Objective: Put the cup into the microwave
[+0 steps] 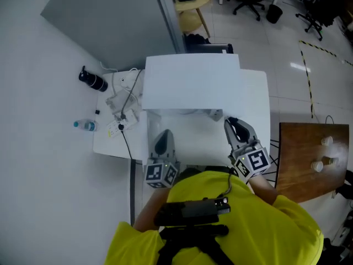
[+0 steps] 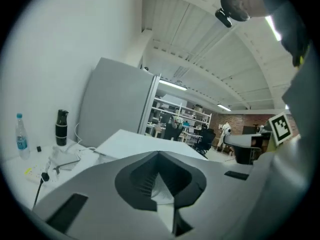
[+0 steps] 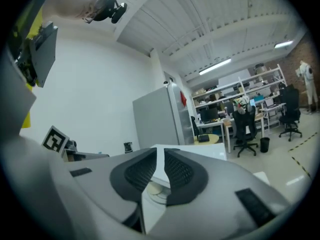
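Yellow shirt (image 1: 276, 228), black chest harness (image 1: 190, 214), grey tools (image 1: 164, 133) (image 1: 231, 122)

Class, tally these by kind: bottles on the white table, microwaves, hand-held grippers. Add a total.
Bottles: 2 (black bottle, clear water bottle)
Microwave: 1
Hand-held grippers: 2 (left hand-held gripper, right hand-held gripper)
Total: 5

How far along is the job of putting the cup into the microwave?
Done: I cannot tell; no cup shows, and the inside of the white microwave is out of sight. In hand: nothing; the left gripper is shut empty, the right gripper has its jaws slightly apart, empty. Left: perhaps every step.
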Tool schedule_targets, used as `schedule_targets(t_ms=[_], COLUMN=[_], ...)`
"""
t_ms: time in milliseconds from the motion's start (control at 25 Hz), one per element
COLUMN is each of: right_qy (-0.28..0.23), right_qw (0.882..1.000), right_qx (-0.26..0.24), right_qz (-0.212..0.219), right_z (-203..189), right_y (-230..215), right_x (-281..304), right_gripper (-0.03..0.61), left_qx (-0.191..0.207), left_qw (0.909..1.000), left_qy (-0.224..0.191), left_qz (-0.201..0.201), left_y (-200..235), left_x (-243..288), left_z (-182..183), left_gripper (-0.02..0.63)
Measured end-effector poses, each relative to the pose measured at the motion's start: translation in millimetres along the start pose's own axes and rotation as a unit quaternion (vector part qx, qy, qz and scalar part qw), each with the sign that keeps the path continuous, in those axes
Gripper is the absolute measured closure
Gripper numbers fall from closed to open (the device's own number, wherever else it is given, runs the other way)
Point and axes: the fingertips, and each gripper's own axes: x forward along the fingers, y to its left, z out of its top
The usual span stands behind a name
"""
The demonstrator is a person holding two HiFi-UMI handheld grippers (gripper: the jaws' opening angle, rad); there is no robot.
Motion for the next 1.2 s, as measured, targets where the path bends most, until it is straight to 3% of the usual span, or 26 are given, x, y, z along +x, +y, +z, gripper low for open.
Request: schedule_targets(t_ms=[200,400,560,720,1200], right_qy=[-0.04,-0.05,-0.049,-0.049,-0.048], right_qw=[0.999,0.999,0.999,0.999,0.998], right_qx=[-0.009,-0.009,-0.004,-0.005,0.0], right_qz=[-0.015,-0.013,-0.015,-0.018,-0.035], right_z=[50,59,52,49,44], right_y=[8,24,32,40,53], right_x=[-18,-21,-20,-20,-27], right_gripper=[0.569,0.572,0.572,0.572,0.572], left_qx=[-0.014,-0.034,-0.039,-0.001,0.002], left_qw=[0.9999,0.9992,0.9985,0.9995,0.999], left_qy=[0.003,-0.007,0.002,-0.021,0.0], left_qz=[-0.007,-0.02,-0.037,-0.024,-0.045], left_y=[3,5,5,8,14], left_x=[-23,-32,-31,-38,-45], left_z=[51,76,71,77,71], left_gripper=[0.614,0.614,0.614,0.614,0.614])
